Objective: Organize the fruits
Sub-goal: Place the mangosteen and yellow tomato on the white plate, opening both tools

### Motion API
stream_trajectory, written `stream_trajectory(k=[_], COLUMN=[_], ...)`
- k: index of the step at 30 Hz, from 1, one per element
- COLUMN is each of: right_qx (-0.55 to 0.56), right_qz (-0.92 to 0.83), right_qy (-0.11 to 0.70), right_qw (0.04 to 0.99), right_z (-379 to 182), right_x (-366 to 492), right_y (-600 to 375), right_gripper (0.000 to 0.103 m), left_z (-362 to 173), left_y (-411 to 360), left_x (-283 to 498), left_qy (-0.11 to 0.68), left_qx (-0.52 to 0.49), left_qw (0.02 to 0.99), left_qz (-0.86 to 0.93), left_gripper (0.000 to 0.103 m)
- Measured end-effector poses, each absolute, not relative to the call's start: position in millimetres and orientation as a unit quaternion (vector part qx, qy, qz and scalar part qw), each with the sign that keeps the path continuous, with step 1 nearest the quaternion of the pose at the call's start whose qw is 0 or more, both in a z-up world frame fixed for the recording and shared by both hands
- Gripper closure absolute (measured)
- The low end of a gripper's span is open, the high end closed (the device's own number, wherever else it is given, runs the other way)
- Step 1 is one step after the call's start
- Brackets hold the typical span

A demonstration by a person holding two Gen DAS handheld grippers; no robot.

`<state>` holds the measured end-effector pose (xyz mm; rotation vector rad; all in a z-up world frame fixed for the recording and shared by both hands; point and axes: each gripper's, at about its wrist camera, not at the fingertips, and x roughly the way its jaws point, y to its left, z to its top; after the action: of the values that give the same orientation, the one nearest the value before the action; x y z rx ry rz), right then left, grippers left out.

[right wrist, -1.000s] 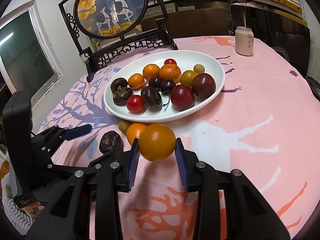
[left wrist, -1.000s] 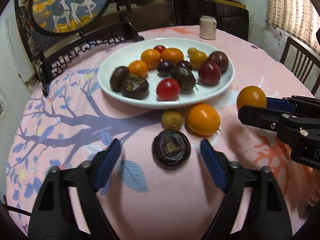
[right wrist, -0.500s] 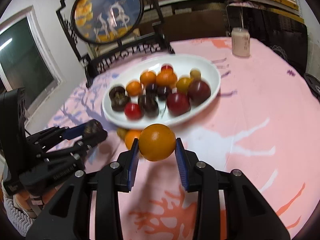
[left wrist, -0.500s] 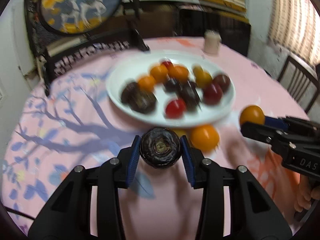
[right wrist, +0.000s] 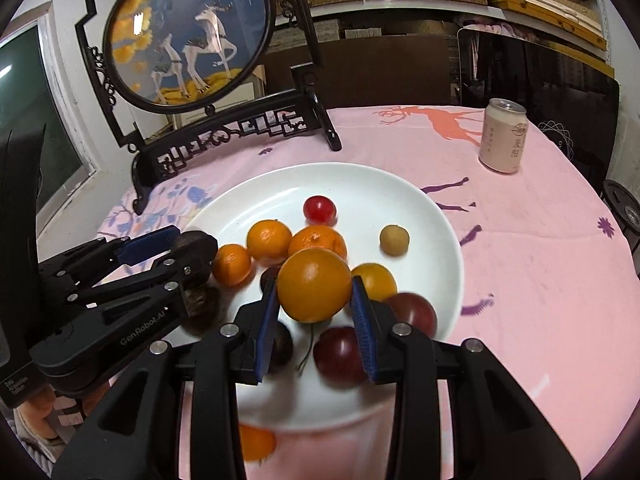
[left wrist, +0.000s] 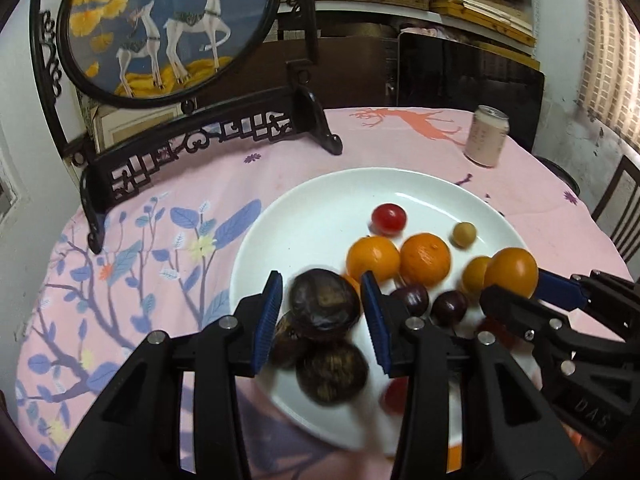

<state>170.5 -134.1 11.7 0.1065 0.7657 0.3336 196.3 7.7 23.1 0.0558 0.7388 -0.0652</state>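
Left gripper (left wrist: 322,312): over the near-left part of the plate; blue pads spread slightly wider than the dark wrinkled fruit (left wrist: 324,304) between them. Gaps show on both sides, so contact cannot be confirmed.
Right gripper (right wrist: 314,304): clenched on a large orange fruit (right wrist: 314,284), held above the plate's middle.
White plate (right wrist: 400,188): sits on the pink tablecloth (right wrist: 520,260) near the table's centre; carries the fruit pile.
Plate contents: three oranges (right wrist: 269,240) grouped at centre, a red cherry tomato (right wrist: 319,209) toward the far rim, a small tan fruit (right wrist: 394,240) toward the right rim, dark plums (right wrist: 412,312) near the front rim.
Off-plate fruit: one orange fruit (right wrist: 256,442) lies on the cloth just beside the plate's front rim.
Far right edge of table: beverage can (right wrist: 503,135), upright.
Far left edge of table: framed deer screen (right wrist: 188,36) on a black stand.
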Motion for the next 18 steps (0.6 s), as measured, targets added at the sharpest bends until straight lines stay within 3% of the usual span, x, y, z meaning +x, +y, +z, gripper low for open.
stream_trajectory(k=[2,3,18], right_qx=[0.05,0.05,0.047], right_qz=[0.169,0.169,0.164], right_qy=[0.374,0.375,0.352], right_qw=[0.911,0.91,0.92], right_z=[7.8,5.6,12.0], right_x=[174.4,175.5,147.8], right_y=[-132.2,-132.2,-140.2], right_gripper=[0.066,0.064,0.06], left_z=[17.8,15.8,23.7], left_y=[10.1,11.6,-0.9], left_x=[199.8,200.2,155.7], left_qy=[0.365,0.365,0.325], left_qx=[0.019,0.018,0.064], left_qw=[0.93,0.93,0.944], left_qz=[-0.029,-0.025,-0.008], left_gripper=[0.04,0.037,0.026])
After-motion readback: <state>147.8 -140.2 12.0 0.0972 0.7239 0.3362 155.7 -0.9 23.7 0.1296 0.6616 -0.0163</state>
